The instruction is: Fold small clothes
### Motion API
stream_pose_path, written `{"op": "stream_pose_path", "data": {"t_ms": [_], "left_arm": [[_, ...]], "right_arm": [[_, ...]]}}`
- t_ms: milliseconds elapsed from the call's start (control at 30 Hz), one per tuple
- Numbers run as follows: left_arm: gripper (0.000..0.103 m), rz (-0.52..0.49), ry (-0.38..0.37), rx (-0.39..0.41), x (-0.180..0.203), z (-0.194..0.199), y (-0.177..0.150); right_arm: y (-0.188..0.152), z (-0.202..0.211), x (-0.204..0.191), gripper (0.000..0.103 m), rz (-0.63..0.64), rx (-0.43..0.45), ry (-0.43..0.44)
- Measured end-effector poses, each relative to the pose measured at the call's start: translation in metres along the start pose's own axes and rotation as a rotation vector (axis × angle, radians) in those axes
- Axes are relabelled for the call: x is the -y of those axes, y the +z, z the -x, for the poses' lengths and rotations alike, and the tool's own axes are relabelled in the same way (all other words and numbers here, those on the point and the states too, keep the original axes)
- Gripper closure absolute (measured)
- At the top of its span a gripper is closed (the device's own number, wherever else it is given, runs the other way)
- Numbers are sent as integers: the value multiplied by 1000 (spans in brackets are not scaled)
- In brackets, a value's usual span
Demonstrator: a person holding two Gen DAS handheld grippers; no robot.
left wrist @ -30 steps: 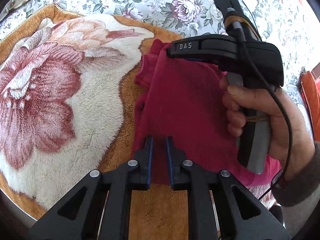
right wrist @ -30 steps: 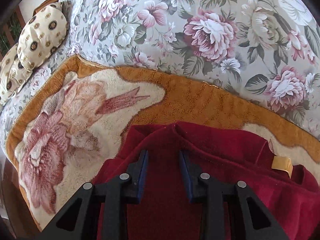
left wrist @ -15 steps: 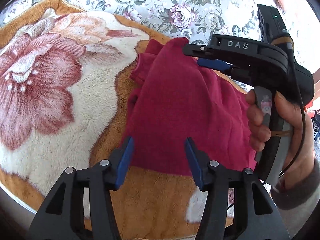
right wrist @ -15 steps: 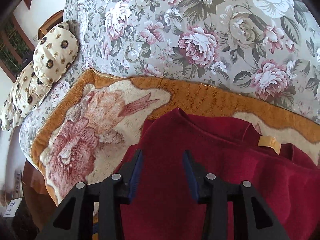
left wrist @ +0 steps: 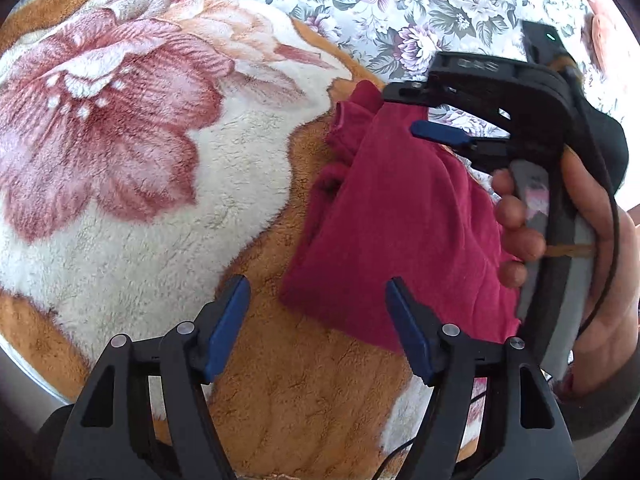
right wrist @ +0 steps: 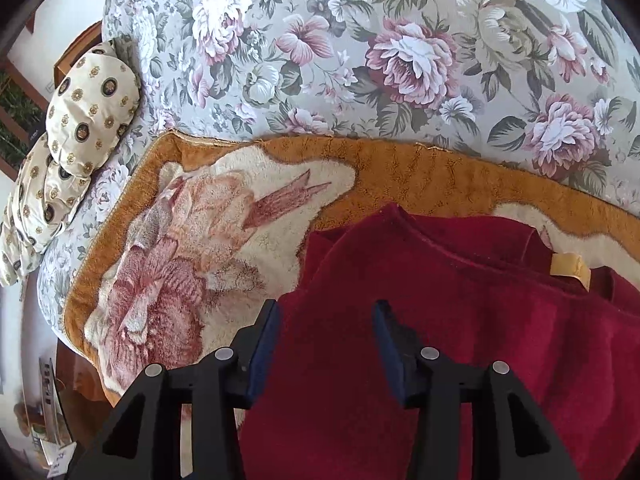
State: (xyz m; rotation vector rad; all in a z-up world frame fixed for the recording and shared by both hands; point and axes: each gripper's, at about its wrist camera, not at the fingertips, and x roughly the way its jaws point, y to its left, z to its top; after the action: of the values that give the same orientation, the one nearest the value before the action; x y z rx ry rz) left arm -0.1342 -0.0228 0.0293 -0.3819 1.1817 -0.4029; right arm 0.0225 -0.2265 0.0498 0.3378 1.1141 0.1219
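Observation:
A small dark red garment (left wrist: 396, 224) lies folded on a plush orange and cream floral blanket (left wrist: 132, 184). My left gripper (left wrist: 318, 292) is open and empty, hovering just above the garment's near edge. The right gripper (left wrist: 436, 130) shows in the left wrist view, held in a hand above the garment's far end, with its jaws apart. In the right wrist view my right gripper (right wrist: 326, 316) is open above the red garment (right wrist: 440, 320), whose yellow neck tag (right wrist: 568, 266) shows at the right.
The blanket (right wrist: 400, 160) lies on a grey floral bedspread (right wrist: 360, 48). A cream patterned pillow (right wrist: 76, 128) sits at the far left. The bed's edge and a floor with clutter (right wrist: 44, 420) show at lower left.
Both grippers opened and let go of the garment, then lifted and drew back. The garment now lies folded on the blanket.

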Motion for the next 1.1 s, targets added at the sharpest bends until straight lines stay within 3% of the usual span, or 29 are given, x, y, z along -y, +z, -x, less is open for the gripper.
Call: {"op": "stream_pose_path", "data": {"t_ms": [267, 500, 700, 733, 833, 933, 1000, 1067, 1100], "left_arm": [[15, 3, -59, 8, 1, -9, 3], [14, -35, -46, 15, 10, -16, 7], [14, -50, -33, 14, 17, -24, 14], [14, -52, -32, 14, 18, -24, 14], [14, -49, -38, 19, 22, -28, 16], [15, -55, -73, 43, 17, -30, 24], [32, -49, -82, 65, 10, -32, 30], [78, -45, -93, 58, 6, -34, 34], [82, -23, -137, 27, 2, -38, 35]], "right_arm": [[18, -40, -25, 53, 93, -77, -133], [24, -59, -36, 41, 176, -148, -193], [27, -70, -45, 40, 238, -186, -266], [26, -71, -47, 41, 258, -187, -278], [19, -67, -50, 56, 314, -150, -318], [12, -55, -43, 72, 326, -90, -272], [10, -41, -32, 79, 288, -52, -219], [9, -25, -23, 83, 243, -14, -165], [8, -16, -18, 84, 219, 6, -134]]}}
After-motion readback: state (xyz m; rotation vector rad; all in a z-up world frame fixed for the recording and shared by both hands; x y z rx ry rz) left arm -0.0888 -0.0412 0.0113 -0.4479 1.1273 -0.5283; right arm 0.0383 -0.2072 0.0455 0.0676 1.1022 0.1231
